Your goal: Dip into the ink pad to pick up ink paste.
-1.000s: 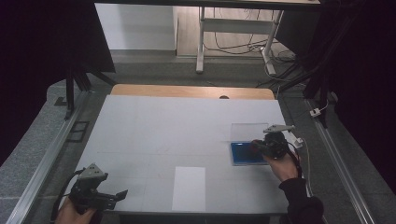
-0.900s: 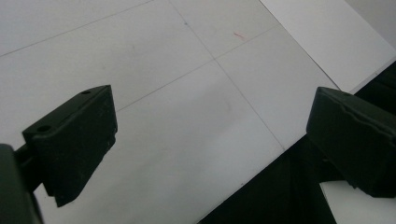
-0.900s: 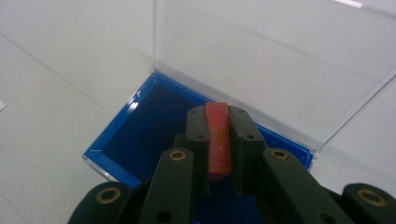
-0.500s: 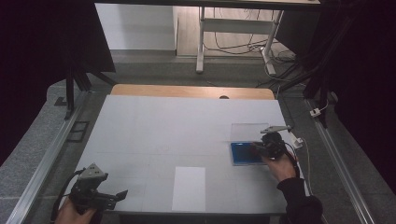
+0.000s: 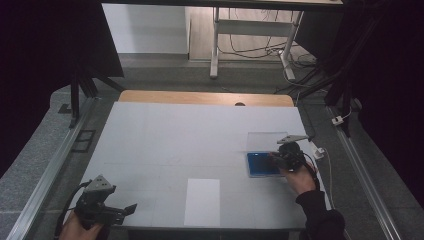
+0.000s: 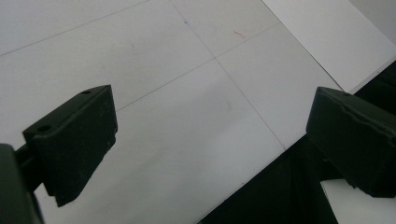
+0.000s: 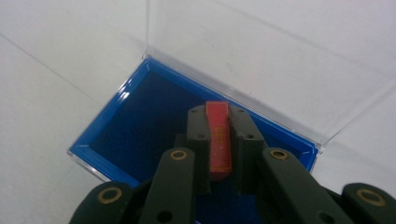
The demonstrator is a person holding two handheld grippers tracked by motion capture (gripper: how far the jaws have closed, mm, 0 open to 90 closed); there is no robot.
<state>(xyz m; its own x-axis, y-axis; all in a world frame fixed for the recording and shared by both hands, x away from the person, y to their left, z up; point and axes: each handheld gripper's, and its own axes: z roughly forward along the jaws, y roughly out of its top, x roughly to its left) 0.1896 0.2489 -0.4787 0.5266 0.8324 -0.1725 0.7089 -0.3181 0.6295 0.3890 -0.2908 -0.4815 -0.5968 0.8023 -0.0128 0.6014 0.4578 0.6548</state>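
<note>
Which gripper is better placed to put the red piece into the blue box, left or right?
Right. The right gripper is shut on the red piece directly above the blue box, whose clear lid is open. The left gripper is open, at the table's opposite near corner.

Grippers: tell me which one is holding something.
The right gripper, over the open blue box, is shut on a red card. The left gripper hangs open, nothing between its jaws, at the table's near edge.

My left gripper (image 5: pixel 131 207) sitting lower left of the frame at the table's (image 5: pixel 165 135) near edge, paper sheet (image 5: pixel 202 202) lying lower centre, open box (image 5: pixel 262 164) lying right of centre, my right gripper (image 5: pixel 274 158) hovering over it, pinching a flat card (image 7: pixel 218 140).
</note>
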